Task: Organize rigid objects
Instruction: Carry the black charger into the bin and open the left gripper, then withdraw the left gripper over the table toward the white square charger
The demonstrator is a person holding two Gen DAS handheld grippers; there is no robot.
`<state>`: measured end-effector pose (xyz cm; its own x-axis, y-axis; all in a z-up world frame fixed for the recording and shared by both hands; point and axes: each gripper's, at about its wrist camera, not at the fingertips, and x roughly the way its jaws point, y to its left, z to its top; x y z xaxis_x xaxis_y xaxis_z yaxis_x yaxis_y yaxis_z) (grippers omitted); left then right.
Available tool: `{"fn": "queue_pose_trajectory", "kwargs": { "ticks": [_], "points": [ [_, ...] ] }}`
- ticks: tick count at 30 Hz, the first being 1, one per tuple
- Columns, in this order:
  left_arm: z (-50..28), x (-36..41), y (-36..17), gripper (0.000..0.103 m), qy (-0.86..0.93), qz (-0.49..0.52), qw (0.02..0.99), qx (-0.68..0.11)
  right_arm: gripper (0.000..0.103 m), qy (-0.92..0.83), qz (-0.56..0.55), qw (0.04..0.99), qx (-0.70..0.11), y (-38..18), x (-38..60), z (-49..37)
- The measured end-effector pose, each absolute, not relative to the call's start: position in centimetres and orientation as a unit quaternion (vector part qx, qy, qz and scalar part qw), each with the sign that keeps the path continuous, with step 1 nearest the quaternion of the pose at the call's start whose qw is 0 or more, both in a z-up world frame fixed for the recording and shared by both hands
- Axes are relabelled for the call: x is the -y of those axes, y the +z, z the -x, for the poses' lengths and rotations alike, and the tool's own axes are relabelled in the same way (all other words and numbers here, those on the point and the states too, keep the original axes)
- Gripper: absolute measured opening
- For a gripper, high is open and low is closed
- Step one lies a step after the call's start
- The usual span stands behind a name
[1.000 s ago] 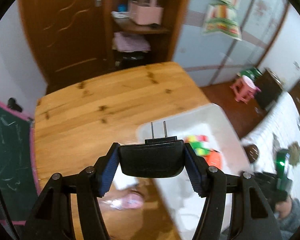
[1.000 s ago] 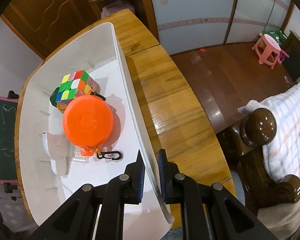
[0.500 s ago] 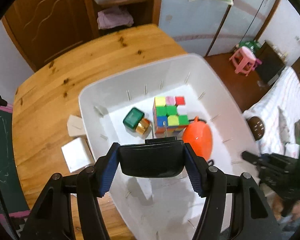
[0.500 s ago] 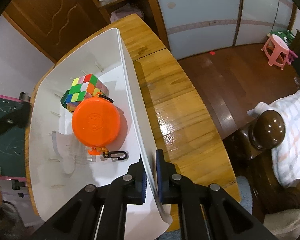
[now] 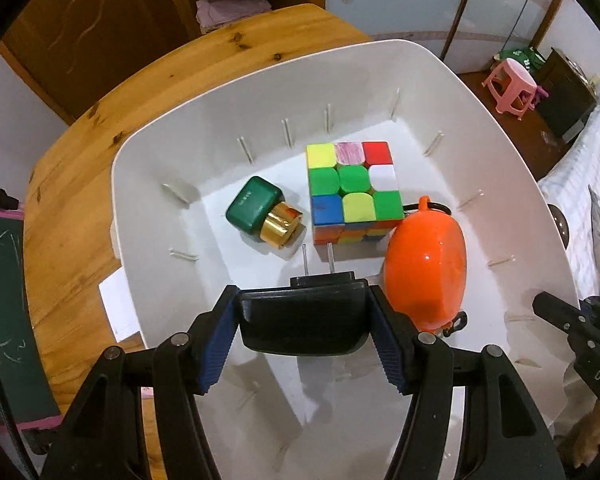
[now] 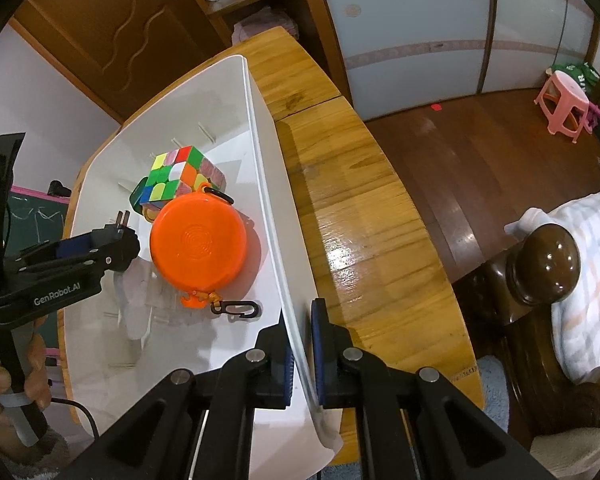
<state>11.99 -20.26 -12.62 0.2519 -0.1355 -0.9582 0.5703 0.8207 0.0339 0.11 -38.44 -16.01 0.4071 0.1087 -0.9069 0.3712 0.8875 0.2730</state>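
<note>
Left gripper (image 5: 305,320), in its own view, fills the lower centre of the frame, clamped on a black plug adapter (image 5: 304,322) with the two prongs pointing into the white bin (image 5: 160,208). I hold it above the bin floor, seemingly to set it down among what is already sorted. Past the prongs, mid-frame, lie a green and gold bottle (image 5: 262,214), a colour cube (image 5: 352,192) beside it, and an orange round case (image 5: 424,264) leaning at the cube's right. The bin sits on a wooden counter (image 5: 72,184); a door and shelves stand at the top, a pink stool (image 5: 510,84) upper right.

Right gripper (image 6: 301,354), in its view, sits bottom centre, pinched shut on the bin's thin wall, probably to steady it. My left gripper (image 6: 112,246) enters from the left edge with the adapter (image 6: 120,232) over the bin. Wooden floor (image 6: 480,152) and a checked bed cover (image 6: 588,264) fill the right.
</note>
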Motion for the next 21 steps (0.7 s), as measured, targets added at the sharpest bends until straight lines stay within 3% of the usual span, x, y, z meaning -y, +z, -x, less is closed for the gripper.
{"fn": "queue_pose_trajectory", "kwargs": {
  "ticks": [2, 5, 19, 21],
  "points": [
    [-11.9, 20.4, -12.7, 0.069, -0.230, -0.193, 0.765, -0.570, 0.008, -0.082, -0.223, 0.808, -0.539, -16.1, 38.4, -0.1],
    [-12.0, 20.0, -12.4, 0.085, -0.236, -0.177, 0.764, -0.574, 0.008, -0.084, -0.224, 0.807, -0.540, -16.0, 38.4, -0.2],
    [-11.8, 15.8, -6.7, 0.092, -0.256, -0.101, 0.803, -0.529, 0.008, -0.095, -0.233, 0.800, -0.544, -16.2, 38.5, -0.5],
    [-11.9, 14.9, -5.6, 0.098, -0.253, -0.092, 0.811, -0.519, 0.008, -0.097, -0.232, 0.800, -0.546, -16.2, 38.5, -0.6]
  ]
}}
